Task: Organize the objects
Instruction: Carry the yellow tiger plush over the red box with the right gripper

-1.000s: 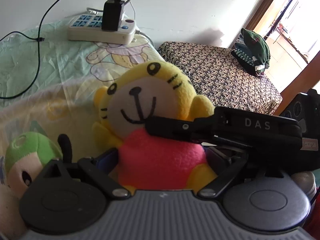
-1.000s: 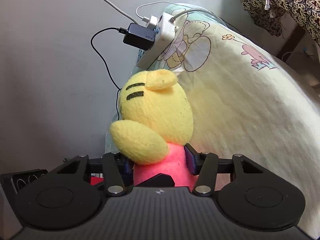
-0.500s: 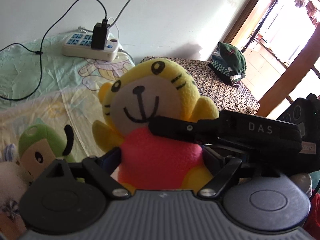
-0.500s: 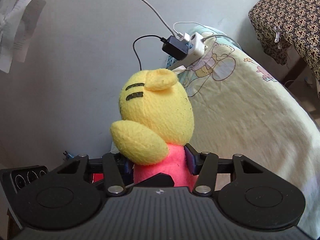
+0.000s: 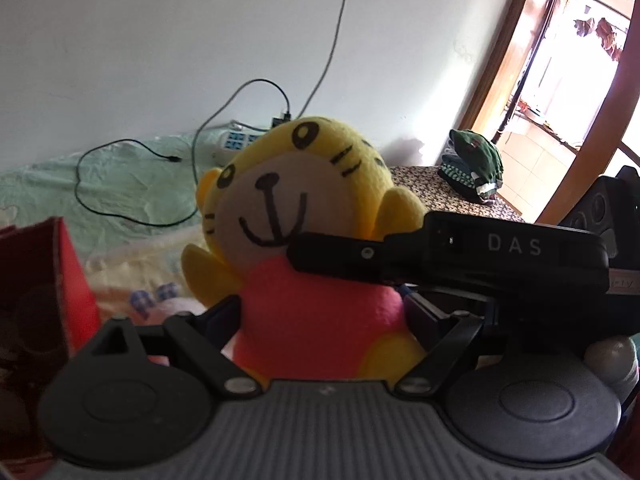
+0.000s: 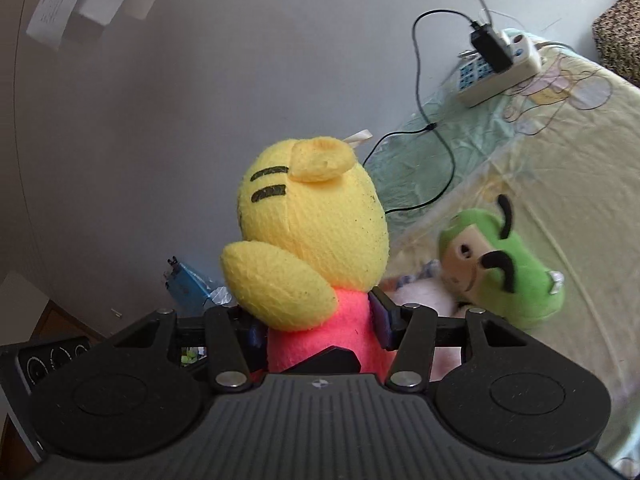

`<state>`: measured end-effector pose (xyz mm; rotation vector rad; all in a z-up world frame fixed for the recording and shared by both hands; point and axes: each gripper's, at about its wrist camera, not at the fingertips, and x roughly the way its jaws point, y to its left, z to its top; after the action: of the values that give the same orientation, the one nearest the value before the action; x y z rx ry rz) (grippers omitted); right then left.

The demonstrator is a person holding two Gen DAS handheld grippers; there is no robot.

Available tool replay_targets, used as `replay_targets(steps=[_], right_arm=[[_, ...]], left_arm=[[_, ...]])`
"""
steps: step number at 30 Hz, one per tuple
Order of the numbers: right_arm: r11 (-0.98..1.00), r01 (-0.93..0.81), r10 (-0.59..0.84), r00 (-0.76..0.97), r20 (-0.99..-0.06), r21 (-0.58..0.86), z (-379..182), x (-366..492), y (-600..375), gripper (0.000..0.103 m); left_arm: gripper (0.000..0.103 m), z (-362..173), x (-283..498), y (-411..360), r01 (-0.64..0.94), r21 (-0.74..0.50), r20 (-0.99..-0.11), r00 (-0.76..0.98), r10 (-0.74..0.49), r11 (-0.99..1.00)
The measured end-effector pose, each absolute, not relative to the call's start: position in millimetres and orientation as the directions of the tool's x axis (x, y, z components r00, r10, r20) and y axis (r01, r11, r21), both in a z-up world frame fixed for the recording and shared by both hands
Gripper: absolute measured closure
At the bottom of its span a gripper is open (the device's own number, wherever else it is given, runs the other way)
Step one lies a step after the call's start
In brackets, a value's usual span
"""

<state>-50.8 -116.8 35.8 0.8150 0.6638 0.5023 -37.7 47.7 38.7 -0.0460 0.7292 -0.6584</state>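
Gripped from two sides and held up off the bed: a yellow tiger plush in a pink shirt. Left claw closed on the pink torso, one finger pressed into each flank, smiling face turned toward that camera. Right claw likewise clamped on the same pink body from the back, fingers squeezing in below the yellow head and one rounded arm. Seen crossing the toy's chest in the left wrist view: a black bar marked "DAS", part of the other handheld tool. Below and to the right of the plush, lying on the pale cartoon-print bedsheet: a green plush with black eyebrows, touching something soft and pale beside it. Farther back against the white wall: a white power strip with a black charger plugged in, and a black cable looping loose over the sheet. At the left edge, blurred and close: a red box. Folded green clothing on a patterned surface by the wooden door frame.
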Motion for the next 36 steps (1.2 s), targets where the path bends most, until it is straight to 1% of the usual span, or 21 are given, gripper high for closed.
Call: replay_targets(steps=[5, 9, 14, 17, 20, 24, 29, 31, 36], right_arm=[[0.593, -0.215, 0.669, 0.667, -0.327, 0.776, 44, -46, -56, 0.049], [0.615, -0.227, 0.67, 0.656, -0.349, 0.755, 45, -37, -18, 0.049], [0.693, -0.219, 0.619, 0.67, -0.41, 0.687, 39, -27, 17, 0.049], [0.735, -0.194, 0.581, 0.674, -0.456, 0.65, 32, -23, 30, 0.049], [0.784, -0.173, 0.545, 0.652, -0.527, 0.596, 25, -17, 41, 0.049], [0.834, -0.213, 0.513, 0.638, -0.574, 0.509, 27, -16, 57, 0.048], [0.883, -0.272, 0.467, 0.606, -0.644, 0.383, 25, -16, 77, 0.043], [0.886, -0.289, 0.463, 0.603, -0.65, 0.363, 25, -18, 80, 0.044], [0.881, -0.239, 0.459, 0.64, -0.617, 0.408, 29, -17, 69, 0.043]], left_arm=[[0.018, 55, -44, 117, 0.496, -0.257, -0.574, 0.612, -0.544, 0.829], [0.017, 61, -44, 163, 0.459, -0.257, -0.566, 0.642, -0.518, 0.85], [0.017, 58, -35, 201, 0.429, -0.27, -0.577, 0.645, -0.502, 0.862], [0.018, 50, -29, 210, 0.418, -0.256, -0.592, 0.645, -0.484, 0.871], [0.018, 39, -22, 212, 0.411, -0.242, -0.613, 0.637, -0.467, 0.879], [0.018, 23, -17, 216, 0.417, -0.246, -0.636, 0.612, -0.47, 0.875], [0.017, 13, -13, 219, 0.436, -0.268, -0.649, 0.578, -0.496, 0.859], [0.017, 9, -13, 219, 0.438, -0.281, -0.652, 0.566, -0.505, 0.854], [0.016, -1, -9, 225, 0.424, -0.344, -0.658, 0.528, -0.538, 0.838]])
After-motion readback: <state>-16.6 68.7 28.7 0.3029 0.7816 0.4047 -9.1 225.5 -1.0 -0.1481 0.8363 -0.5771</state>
